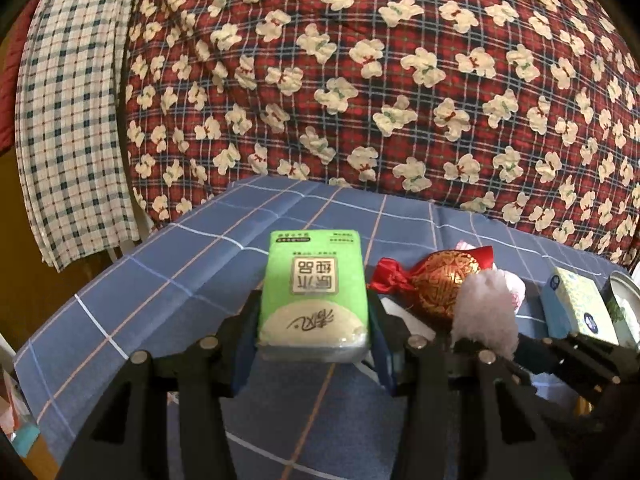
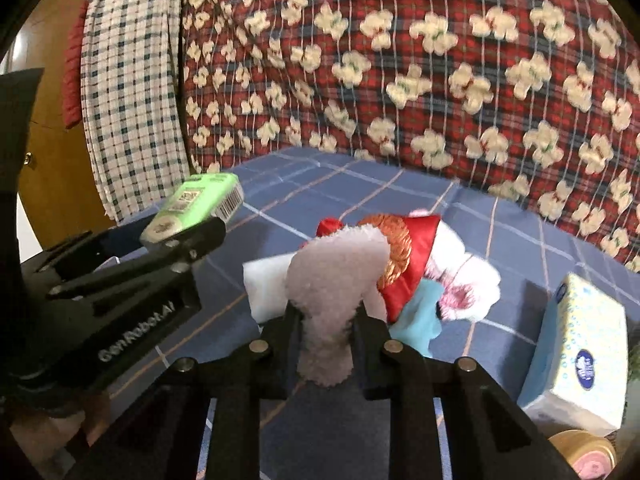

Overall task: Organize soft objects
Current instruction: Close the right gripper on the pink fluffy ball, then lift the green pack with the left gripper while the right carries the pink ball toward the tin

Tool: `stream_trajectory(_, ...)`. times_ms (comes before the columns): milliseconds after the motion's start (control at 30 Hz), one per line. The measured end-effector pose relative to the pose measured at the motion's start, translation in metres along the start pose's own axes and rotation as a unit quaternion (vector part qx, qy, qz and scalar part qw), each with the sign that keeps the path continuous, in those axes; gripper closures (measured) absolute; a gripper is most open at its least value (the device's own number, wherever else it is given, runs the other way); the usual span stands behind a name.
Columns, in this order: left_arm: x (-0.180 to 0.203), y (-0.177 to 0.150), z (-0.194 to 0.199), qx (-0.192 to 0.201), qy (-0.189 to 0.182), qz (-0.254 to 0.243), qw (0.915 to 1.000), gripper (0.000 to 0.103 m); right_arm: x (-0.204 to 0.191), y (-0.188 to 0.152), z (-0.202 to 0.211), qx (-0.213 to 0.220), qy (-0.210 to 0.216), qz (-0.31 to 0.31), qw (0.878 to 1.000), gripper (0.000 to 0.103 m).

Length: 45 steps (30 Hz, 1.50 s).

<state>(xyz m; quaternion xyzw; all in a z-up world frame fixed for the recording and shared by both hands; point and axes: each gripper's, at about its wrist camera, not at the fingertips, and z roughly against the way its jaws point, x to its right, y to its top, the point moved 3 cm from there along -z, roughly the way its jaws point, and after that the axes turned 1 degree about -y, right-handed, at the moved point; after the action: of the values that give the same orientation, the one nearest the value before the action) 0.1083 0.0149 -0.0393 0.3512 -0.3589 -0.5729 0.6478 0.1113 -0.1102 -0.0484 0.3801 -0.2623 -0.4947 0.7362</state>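
Note:
My left gripper [image 1: 314,320] is shut on a green tissue pack [image 1: 314,292] and holds it above the blue checked tablecloth [image 1: 160,280]. The pack also shows in the right wrist view [image 2: 192,210], clamped in the left gripper [image 2: 188,236]. My right gripper [image 2: 326,320] is shut on a pale fluffy plush piece [image 2: 336,280], which also shows in the left wrist view [image 1: 486,308]. A red and gold satin pouch [image 1: 436,276] lies on the cloth just right of the pack, with a pink and white plush [image 2: 464,280] behind it.
A blue and yellow tissue box [image 2: 580,344] stands at the right, with a round tin [image 1: 624,304] beyond it. A white pad [image 2: 264,288] and a light blue soft item [image 2: 420,320] lie under the pouch. A red patterned quilt [image 1: 360,80] rises behind the table.

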Motion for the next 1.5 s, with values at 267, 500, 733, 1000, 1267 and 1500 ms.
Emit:
stream_trajectory(267,0.005,0.002,0.008,0.021,-0.006,-0.016,0.9996,0.055,0.0,0.003,0.017,0.048,-0.014,0.002,0.999,0.079)
stream_trajectory(500,0.012,0.001,0.005,0.013,-0.003,-0.027,0.9995,0.055,0.005,0.0,0.025,0.062,-0.017,-0.007,0.998,0.079)
stream_trajectory(733,0.029,-0.002,0.013,0.024,-0.006,-0.038,0.999,0.055,0.013,-0.004,0.035,0.076,-0.029,-0.019,0.997,0.079)
stream_trajectory(1000,0.038,-0.004,0.018,0.027,-0.011,-0.035,0.9989,0.055,0.017,-0.007,0.044,0.09,-0.048,-0.016,0.995,0.079)
stream_trajectory(1267,0.044,-0.006,0.022,0.032,-0.017,-0.026,0.999,0.055,0.022,-0.01,0.051,0.098,-0.063,-0.016,0.993,0.079)
stream_trajectory(1500,0.05,-0.007,0.022,0.03,-0.022,-0.026,0.999,0.055,0.028,-0.011,0.052,0.095,-0.071,-0.024,0.993,0.079)
